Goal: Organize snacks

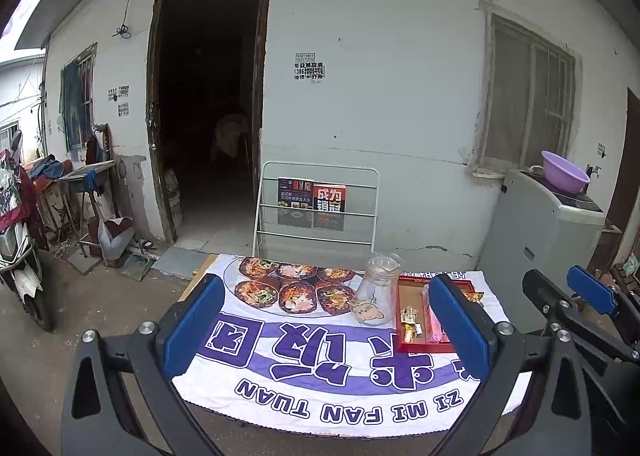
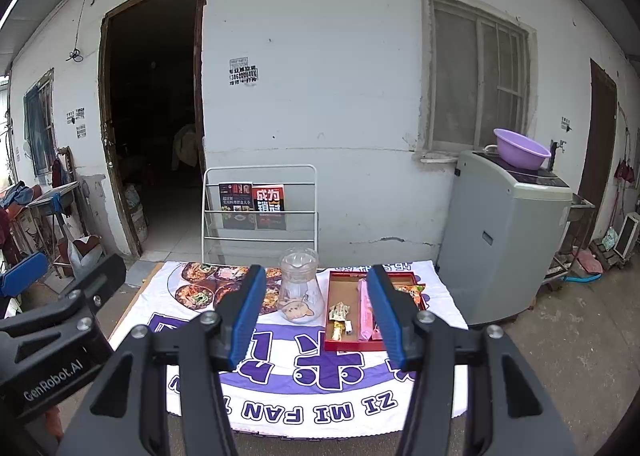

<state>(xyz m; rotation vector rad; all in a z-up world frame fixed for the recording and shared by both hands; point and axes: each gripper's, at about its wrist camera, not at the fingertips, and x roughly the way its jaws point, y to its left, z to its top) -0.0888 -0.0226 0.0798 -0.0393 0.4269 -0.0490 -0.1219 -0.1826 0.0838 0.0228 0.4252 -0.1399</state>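
Snacks (image 2: 366, 310) lie in one red tray (image 2: 333, 310) just right of one glass jug (image 2: 300, 288). Only the right view shows a sink beside the washing machine (image 2: 500, 240). Both left gripper (image 1: 324, 328) and right gripper (image 2: 318, 316) hang released, jaws apart and holding nothing.

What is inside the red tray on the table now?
The red tray holds a pink packet, small wrapped snacks and an orange packet. The right gripper's finger covers part of it, so more may be hidden.

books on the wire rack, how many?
2. A dark book on the left and a red book beside it on the right, both upright in the white rack.
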